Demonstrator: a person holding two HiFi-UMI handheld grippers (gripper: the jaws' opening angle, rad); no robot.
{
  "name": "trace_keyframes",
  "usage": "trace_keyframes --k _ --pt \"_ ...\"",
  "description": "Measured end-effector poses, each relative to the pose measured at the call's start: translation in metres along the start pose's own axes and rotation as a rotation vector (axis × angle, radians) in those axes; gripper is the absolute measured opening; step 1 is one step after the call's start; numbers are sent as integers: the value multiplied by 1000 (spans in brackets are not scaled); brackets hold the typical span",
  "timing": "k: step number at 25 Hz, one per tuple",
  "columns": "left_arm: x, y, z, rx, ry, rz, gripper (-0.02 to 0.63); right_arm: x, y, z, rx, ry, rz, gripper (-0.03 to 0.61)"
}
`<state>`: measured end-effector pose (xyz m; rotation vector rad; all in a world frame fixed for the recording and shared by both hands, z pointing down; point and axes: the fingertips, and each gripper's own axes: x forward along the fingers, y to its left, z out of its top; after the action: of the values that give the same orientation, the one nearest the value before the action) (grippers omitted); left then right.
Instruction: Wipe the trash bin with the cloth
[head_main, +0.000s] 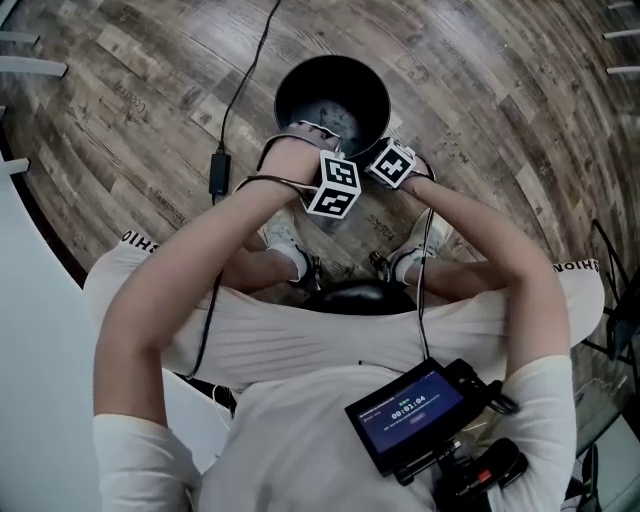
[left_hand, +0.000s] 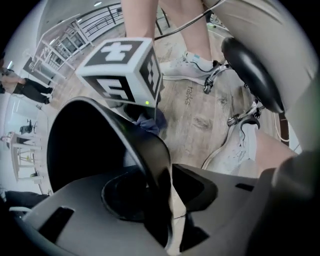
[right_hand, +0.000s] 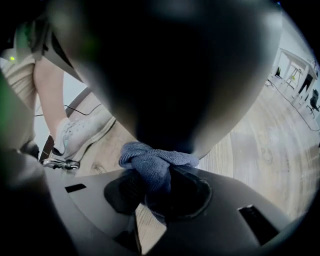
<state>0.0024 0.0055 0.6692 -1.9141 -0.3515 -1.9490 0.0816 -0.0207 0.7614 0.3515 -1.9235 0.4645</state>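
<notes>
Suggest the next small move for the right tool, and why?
Probably sweep the cloth sideways along the outer wall of the trash bin: the right tool clamps the cloth at that wall, while the left tool straddles the rim, jaws apart.

Open floor (head_main: 500, 100) beyond the trash bin (head_main: 283, 90); shoes (head_main: 283, 238), seat (head_main: 355, 297) and cable (head_main: 240, 80) close behind.

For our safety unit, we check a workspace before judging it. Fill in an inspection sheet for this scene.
Surface: wooden floor, plank pattern.
Job's things: black trash bin upright on the floor; blue cloth at its outer wall.
Clutter: nothing seen.
Grippers: left gripper open, bin rim between its jaws; right gripper shut on the cloth.
Cables: black cable with adapter lies left of the bin in the head view.
Surroundings: person sits on a black seat; white sneakers near the bin.
</notes>
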Motion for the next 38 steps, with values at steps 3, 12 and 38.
trace_keyframes --k 3,12,38 --pt "-9 -9 -9 18 -12 -63 200 -40 29 17 -54 -18 51 104" --pt "5 -13 -15 68 12 -2 81 -147 56 54 51 -188 30 104" --pt "-3 16 1 -70 -54 75 138 2 2 -11 117 61 -9 104"
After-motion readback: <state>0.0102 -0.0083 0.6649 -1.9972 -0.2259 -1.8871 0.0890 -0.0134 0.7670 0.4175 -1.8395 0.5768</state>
